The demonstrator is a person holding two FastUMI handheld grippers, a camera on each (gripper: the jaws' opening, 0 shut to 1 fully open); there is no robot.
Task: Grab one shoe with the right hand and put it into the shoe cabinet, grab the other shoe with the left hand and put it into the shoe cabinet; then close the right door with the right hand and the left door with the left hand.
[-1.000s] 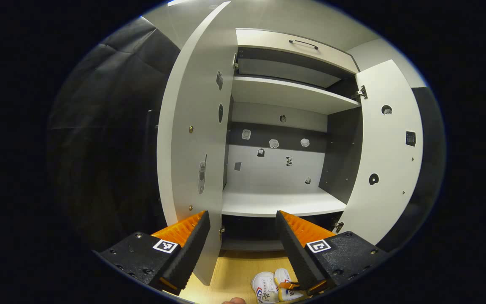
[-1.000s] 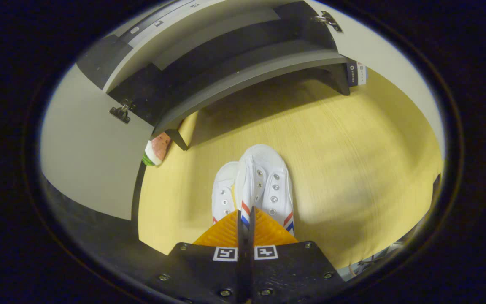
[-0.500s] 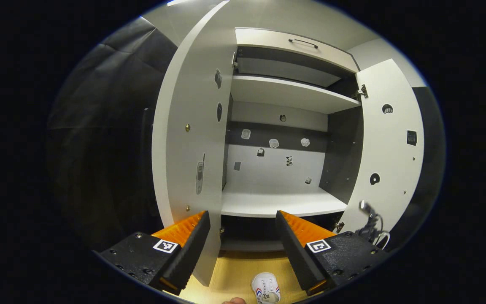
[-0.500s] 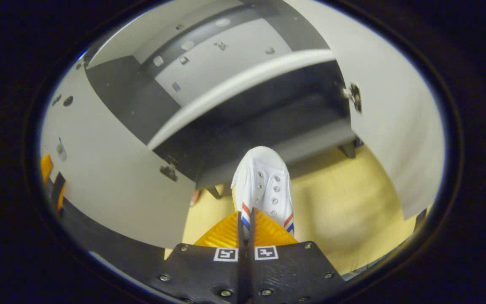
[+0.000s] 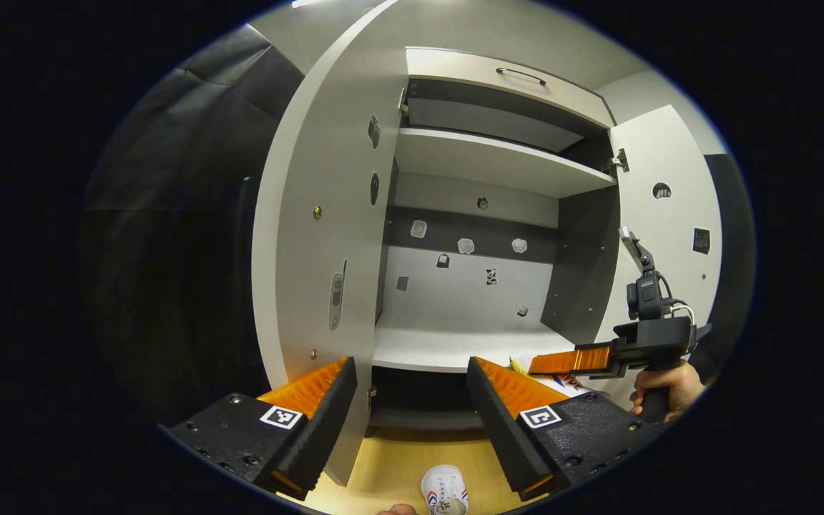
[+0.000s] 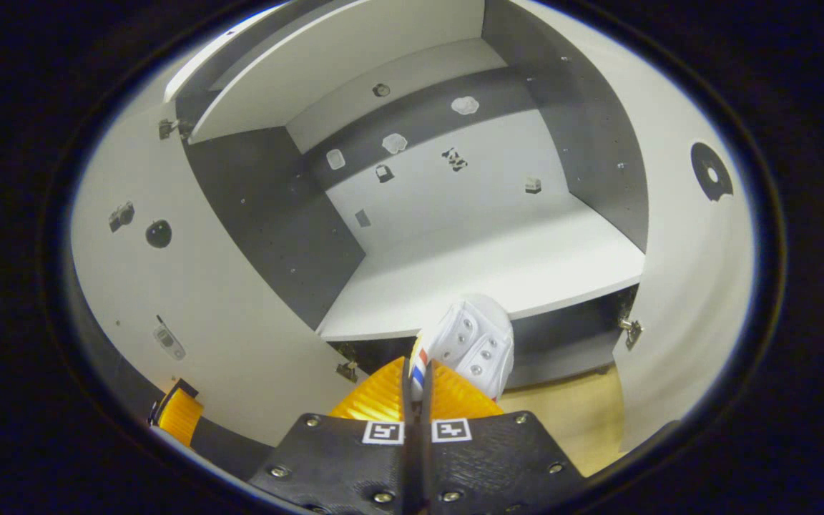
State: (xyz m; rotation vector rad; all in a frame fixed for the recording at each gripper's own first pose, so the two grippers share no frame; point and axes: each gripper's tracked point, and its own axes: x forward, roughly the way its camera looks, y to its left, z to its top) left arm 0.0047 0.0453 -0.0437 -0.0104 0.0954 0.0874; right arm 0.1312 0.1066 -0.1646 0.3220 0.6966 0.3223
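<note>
1. The shoe cabinet (image 6: 412, 179) stands with both doors swung wide. Its middle shelf (image 6: 498, 265) is bare, so we judge that the place to set the shoe down.
2. The left door (image 5: 312, 214) and right door (image 5: 669, 236) flank the opening. We should keep our path between them and touch neither until the closing steps.
3. Our right tool (image 6: 415, 375) is pressed together on the heel edge of the first shoe (image 6: 473, 343), which hangs in the air with its toe at the shelf's front lip. The pinch is thin, so we should carry the shoe level, move slowly, and clear the lip before going deeper.
4. In the left gripper view the right tool (image 5: 569, 361) is held by a hand (image 5: 662, 390) just beside the right door. We should let go only once the sole rests flat on the shelf.
5. Our left tool (image 5: 412, 400) is spread and holds nothing.
6. The second shoe (image 5: 444, 493) lies on the wooden floor (image 5: 390, 465) below the cabinet, awaiting the left tool.
</note>
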